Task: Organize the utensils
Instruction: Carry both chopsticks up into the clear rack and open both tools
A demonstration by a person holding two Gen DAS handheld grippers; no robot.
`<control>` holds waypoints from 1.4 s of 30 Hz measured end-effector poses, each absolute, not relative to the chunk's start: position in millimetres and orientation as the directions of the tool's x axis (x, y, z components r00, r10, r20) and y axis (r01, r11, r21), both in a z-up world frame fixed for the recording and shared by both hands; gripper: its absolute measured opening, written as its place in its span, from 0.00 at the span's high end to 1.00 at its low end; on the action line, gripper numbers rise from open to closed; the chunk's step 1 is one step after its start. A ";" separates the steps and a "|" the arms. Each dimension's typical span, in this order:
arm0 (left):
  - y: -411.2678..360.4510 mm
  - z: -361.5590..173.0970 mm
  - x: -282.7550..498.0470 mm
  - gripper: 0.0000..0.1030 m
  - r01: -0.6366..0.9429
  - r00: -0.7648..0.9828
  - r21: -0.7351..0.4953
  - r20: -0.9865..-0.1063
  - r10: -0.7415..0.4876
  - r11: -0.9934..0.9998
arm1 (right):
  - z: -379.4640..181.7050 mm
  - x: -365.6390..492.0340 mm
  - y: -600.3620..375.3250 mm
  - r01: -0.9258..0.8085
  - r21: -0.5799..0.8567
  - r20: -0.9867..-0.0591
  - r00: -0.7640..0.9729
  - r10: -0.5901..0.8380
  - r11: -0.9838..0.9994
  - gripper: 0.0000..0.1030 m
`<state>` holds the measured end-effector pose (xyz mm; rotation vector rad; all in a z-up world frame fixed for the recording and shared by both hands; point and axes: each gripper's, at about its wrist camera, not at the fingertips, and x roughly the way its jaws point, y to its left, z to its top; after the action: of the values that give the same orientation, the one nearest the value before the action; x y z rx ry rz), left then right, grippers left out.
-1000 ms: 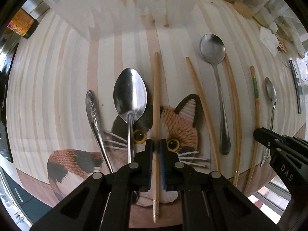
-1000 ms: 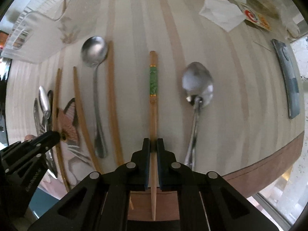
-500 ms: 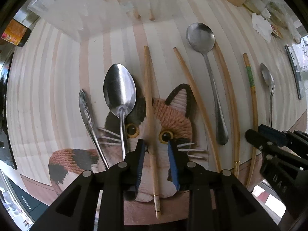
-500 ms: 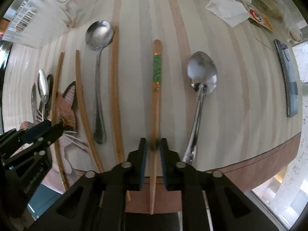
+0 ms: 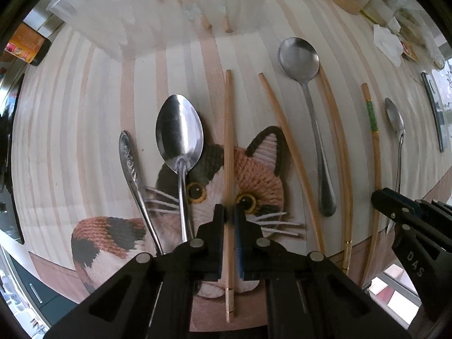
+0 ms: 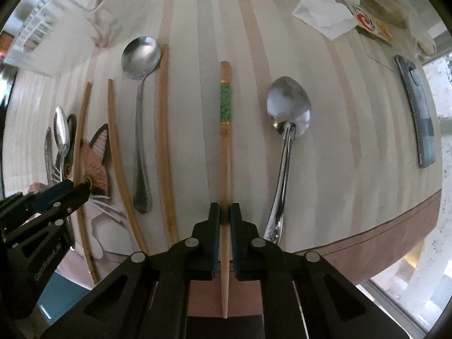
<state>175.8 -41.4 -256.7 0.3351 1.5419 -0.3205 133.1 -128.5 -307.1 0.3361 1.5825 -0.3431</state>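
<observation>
My left gripper is shut on a plain wooden chopstick that lies over the cat-shaped knitted mat. A large spoon and a patterned metal handle lie to its left. Two more chopsticks and a round spoon lie to its right. My right gripper is shut on the green-banded chopstick, with a steel spoon to its right. A clear plastic utensil basket stands at the back and holds a couple of chopsticks.
The striped table's front edge is close under both grippers. A grey flat object lies at the far right. A crumpled tissue and packets sit at the back right. A dark bottle stands at the back left.
Half a second ago both grippers had opened a little around their chopsticks. Now both have shut on them again. The chopsticks still lie in the same places.
</observation>
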 end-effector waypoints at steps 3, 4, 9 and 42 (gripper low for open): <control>-40.1 -251.4 174.1 0.96 0.408 0.022 0.020 -1.000 0.012 0.913 | -307.1 130.0 -130.0 0.434 -0.012 -1.000 -0.029 0.001 0.901 0.93; -40.0 -248.0 173.4 0.96 0.408 0.032 0.025 -0.999 0.013 0.913 | -305.4 128.7 -131.0 0.438 -0.010 -1.000 -0.022 0.000 0.899 0.93; -42.3 -217.0 170.6 0.96 0.412 0.100 0.031 -0.995 -0.011 0.910 | -285.3 125.3 -142.4 0.460 0.016 -1.000 0.030 0.003 0.888 0.93; -3.0 -40.4 213.5 0.96 0.299 0.281 -0.224 -0.908 -0.310 0.928 | -117.2 232.6 -175.7 0.338 0.247 -0.916 0.388 0.105 0.908 0.93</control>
<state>213.5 -3.0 -40.4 -0.0108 1.2200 -0.4080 232.6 -175.7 -117.2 0.4321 1.1730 -0.1543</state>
